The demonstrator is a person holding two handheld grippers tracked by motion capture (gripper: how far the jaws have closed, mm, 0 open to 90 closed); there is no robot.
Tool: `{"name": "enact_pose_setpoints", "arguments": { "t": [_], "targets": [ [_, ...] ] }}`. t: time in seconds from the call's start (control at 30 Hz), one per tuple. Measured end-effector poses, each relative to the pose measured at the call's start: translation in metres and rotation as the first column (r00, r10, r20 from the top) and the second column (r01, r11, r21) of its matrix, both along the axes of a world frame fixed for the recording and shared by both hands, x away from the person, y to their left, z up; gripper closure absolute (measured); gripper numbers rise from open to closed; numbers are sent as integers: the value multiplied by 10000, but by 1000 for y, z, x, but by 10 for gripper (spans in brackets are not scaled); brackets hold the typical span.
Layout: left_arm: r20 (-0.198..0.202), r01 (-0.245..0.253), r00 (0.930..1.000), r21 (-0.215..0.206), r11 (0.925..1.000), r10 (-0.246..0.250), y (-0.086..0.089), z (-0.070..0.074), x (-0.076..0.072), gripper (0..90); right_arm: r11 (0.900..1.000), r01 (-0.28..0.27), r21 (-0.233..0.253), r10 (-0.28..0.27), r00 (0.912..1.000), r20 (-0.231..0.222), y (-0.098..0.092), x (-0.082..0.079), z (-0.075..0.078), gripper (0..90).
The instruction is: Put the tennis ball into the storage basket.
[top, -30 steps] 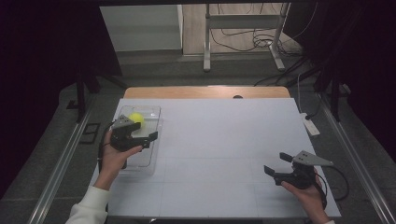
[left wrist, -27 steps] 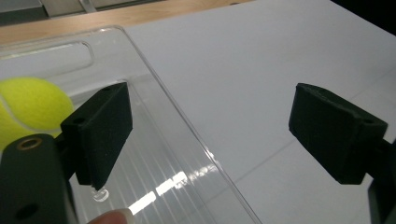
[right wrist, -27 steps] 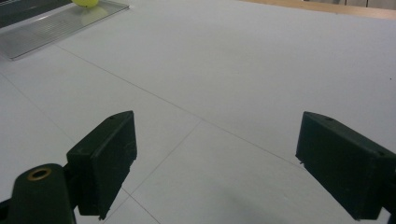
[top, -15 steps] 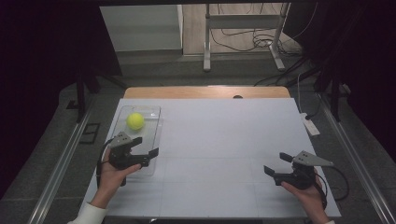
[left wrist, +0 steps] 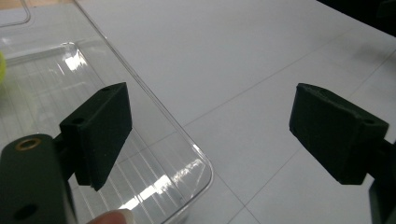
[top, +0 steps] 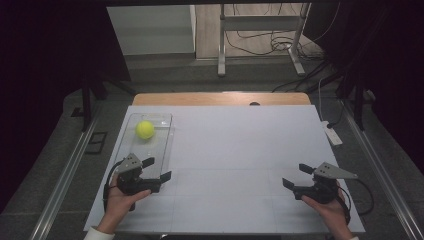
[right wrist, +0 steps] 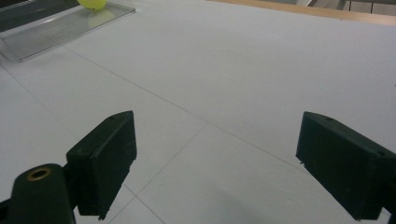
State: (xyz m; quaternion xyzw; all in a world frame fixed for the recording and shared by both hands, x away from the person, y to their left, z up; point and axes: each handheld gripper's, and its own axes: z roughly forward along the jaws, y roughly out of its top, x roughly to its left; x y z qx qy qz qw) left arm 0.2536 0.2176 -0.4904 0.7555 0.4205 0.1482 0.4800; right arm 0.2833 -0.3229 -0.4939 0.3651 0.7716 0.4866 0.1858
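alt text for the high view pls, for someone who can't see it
A yellow ball lies at the far end of a clear tray on the left of a white table. The left gripper, open, is held over the tray's near end; the right gripper, also open, is held at the table's near right.

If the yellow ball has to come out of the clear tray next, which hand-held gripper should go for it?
Left, most likely. The left hand-held gripper is open at the near end of the clear tray, with the yellow ball at the tray's far end. The right hand-held gripper, also open, sits across the table.
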Motion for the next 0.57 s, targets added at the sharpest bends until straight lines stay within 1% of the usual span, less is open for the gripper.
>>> {"name": "enact_pose_setpoints", "arguments": {
  "t": [0.03,0.1,0.57],
  "targets": [
    [36,55,10000,109,9999,-55,-1,-1,0,146,10000,0,0,0,10000,0,0,0,0,127],
    [34,114,9999,166,9998,-115,-3,-2,0,145,10000,-27,-6,27,10000,2,0,0,0,127],
    [-88,90,9999,97,9999,-89,-3,-3,3,140,9999,-160,-4,160,9999,16,0,3,-1,126]
  ]
}}
